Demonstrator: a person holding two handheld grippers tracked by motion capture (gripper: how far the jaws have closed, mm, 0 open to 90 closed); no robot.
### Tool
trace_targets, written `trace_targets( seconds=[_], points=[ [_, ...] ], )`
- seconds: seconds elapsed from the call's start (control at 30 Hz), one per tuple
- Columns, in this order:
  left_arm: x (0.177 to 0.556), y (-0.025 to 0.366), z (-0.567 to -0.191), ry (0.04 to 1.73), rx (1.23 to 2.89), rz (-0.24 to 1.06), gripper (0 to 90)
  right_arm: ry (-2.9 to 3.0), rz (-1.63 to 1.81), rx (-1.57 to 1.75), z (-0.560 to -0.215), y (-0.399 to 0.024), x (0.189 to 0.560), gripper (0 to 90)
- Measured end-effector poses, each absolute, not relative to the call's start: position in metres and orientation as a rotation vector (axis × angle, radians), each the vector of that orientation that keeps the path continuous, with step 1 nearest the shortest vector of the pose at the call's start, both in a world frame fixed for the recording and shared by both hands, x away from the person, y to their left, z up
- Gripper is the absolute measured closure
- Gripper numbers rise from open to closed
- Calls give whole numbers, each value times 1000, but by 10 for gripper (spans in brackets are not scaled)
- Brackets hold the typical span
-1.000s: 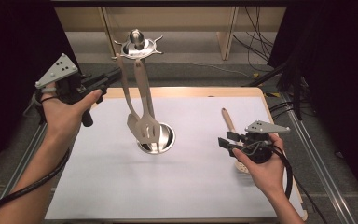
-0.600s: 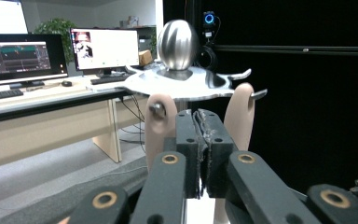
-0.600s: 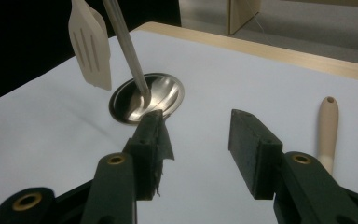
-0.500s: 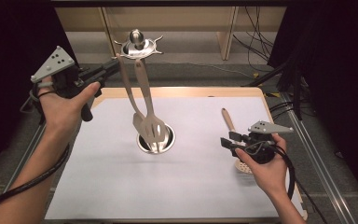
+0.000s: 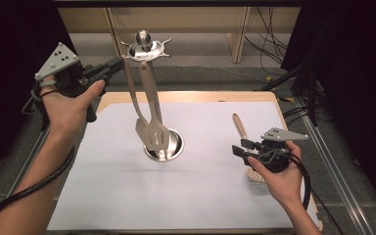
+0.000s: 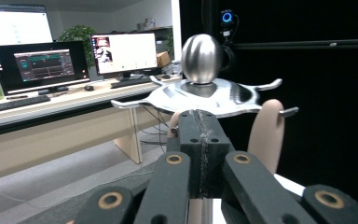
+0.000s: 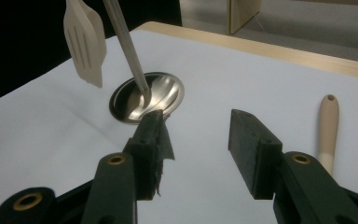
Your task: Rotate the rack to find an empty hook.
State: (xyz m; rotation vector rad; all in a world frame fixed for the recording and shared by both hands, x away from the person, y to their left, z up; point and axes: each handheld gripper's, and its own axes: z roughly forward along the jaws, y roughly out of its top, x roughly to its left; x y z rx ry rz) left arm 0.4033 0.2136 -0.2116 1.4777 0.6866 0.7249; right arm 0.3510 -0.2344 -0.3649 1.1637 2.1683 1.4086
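Currently left gripper [image 5: 113,65] upper left, jaws just closed, empty, beside rack [image 5: 146,49] with two hanging spatulas [image 5: 152,132]. Right gripper [image 5: 240,148] lower right, open, empty, over one spoon [image 5: 240,126].

Black grippers [image 5: 113,65], brass-coloured pivot rivets, grey three-cornered top plates [image 5: 58,60] with dark holes, black trailing cables [image 5: 34,183].
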Motion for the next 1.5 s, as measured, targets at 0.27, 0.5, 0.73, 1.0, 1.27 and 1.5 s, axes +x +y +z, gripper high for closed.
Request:
trace_targets(
  seconds=[0.27,0.5,0.73,1.0,1.27,1.5],
  points=[
    [415,219,-210,708,1484,730,890,2191,1401,1206,-364,-232,349,562],
    [426,221,-209,730,1476,741,890,2192,1405,1206,-365,-232,350,561],
    [437,221,-209,741,1467,748,890,2196,1409,1207,-365,-232,350,559],
    [445,219,-208,744,1479,757,890,2188,1404,1184,-366,-234,351,558],
    [453,218,-207,753,1480,749,890,2198,1403,1220,-365,-235,351,557],
    [448,223,-214,755,1452,756,848,2200,1401,1238,-366,-235,352,554]
  ],
)
